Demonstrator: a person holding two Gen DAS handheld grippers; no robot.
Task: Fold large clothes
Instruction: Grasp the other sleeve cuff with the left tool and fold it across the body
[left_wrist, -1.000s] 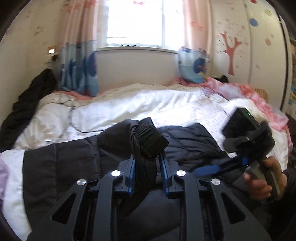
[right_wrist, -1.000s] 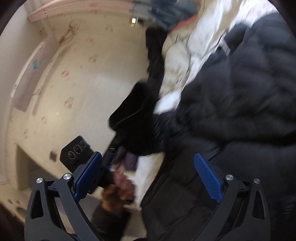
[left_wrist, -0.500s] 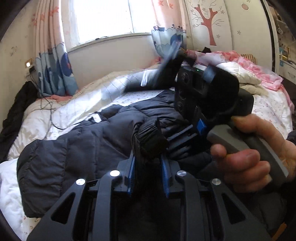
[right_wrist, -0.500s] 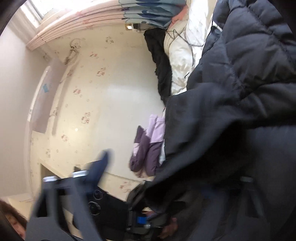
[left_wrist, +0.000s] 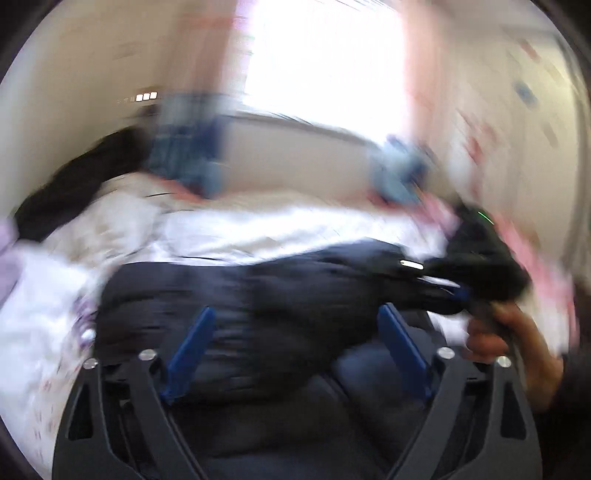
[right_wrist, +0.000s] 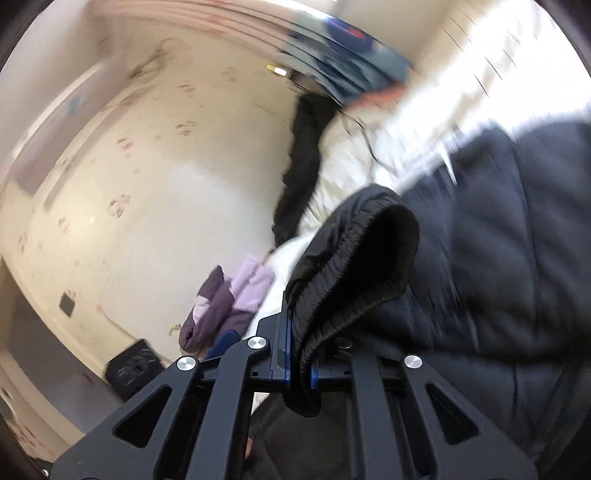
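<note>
blurring hides dark jacket (left_wrist: 295, 295) edges, bedding (left_wrist: 258, 229).

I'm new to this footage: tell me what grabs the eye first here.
The black ribbed sleeve cuff stands out, pinched in the right gripper, whose jaws have just closed on it. Behind it the dark puffer jacket sprawls across the white bedding. The left gripper, its jaws just opened, holds nothing.
</note>
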